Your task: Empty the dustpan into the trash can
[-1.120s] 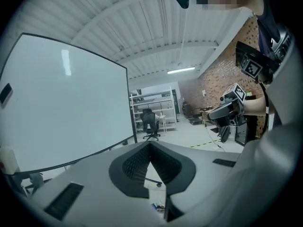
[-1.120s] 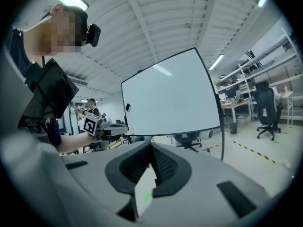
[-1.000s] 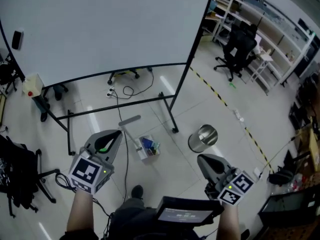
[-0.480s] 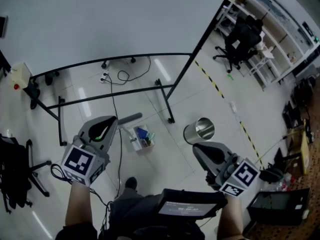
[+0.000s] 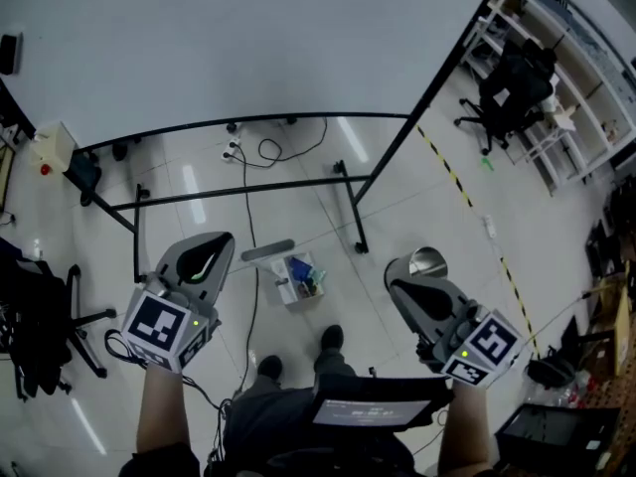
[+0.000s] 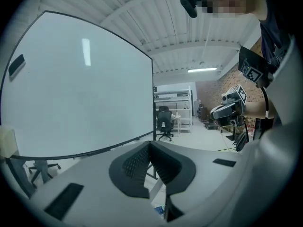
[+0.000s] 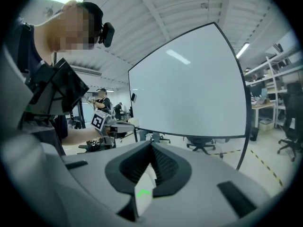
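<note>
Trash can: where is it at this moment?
In the head view the trash can stands on the floor right of centre, just beyond the tip of the right gripper, with the dustpan to its left.

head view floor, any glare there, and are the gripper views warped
Head view: lights glare as streaks on the glossy grey floor. Left gripper view: fisheye, dark corners, the black edge of the large white board bows. Right gripper view: same bowing, a light streak reflected on that board.
</note>
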Action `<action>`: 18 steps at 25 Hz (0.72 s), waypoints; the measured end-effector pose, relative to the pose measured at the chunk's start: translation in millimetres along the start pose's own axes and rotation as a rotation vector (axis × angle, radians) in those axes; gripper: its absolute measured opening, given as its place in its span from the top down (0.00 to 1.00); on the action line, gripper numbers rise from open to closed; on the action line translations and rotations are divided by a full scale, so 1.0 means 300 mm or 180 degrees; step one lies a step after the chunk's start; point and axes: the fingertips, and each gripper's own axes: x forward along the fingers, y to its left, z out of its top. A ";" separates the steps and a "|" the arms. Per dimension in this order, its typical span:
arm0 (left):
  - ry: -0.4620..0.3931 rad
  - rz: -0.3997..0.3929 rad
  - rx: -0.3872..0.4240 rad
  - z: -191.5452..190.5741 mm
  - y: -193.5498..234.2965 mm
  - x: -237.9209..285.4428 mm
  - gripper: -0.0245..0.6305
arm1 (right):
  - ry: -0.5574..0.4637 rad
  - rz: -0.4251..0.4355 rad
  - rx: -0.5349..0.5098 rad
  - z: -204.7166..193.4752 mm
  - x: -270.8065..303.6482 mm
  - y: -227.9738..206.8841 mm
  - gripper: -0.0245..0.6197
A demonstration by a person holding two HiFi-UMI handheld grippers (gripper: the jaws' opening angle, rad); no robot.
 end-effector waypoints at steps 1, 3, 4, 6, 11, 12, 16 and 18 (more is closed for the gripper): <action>-0.0021 0.0063 -0.0010 0.009 -0.003 0.009 0.96 | 0.0015 0.0071 0.0013 -0.007 0.006 -0.029 0.93; -0.0056 0.0163 -0.0120 0.028 -0.009 0.025 0.96 | 0.0015 0.0211 0.0046 -0.011 0.022 -0.097 0.93; -0.0055 0.0210 -0.0185 0.033 -0.010 0.033 0.96 | 0.0006 0.0284 0.0053 -0.010 0.032 -0.131 0.93; -0.0002 0.0343 -0.0230 0.031 -0.012 0.052 0.96 | -0.0014 0.0445 0.0070 -0.013 0.052 -0.191 0.93; -0.0080 0.0698 -0.0466 0.028 -0.031 0.118 0.96 | -0.0049 0.0895 0.0019 0.001 0.105 -0.297 0.93; -0.0110 0.0738 -0.0499 0.032 -0.037 0.139 0.96 | -0.0037 0.0985 -0.0022 0.001 0.117 -0.314 0.93; -0.0021 0.0853 -0.0460 0.045 -0.075 0.201 0.96 | 0.0004 0.1237 -0.0149 0.009 0.161 -0.355 0.93; 0.0029 0.0913 -0.0423 0.056 -0.095 0.201 0.96 | -0.0005 0.1346 -0.0141 0.018 0.171 -0.362 0.93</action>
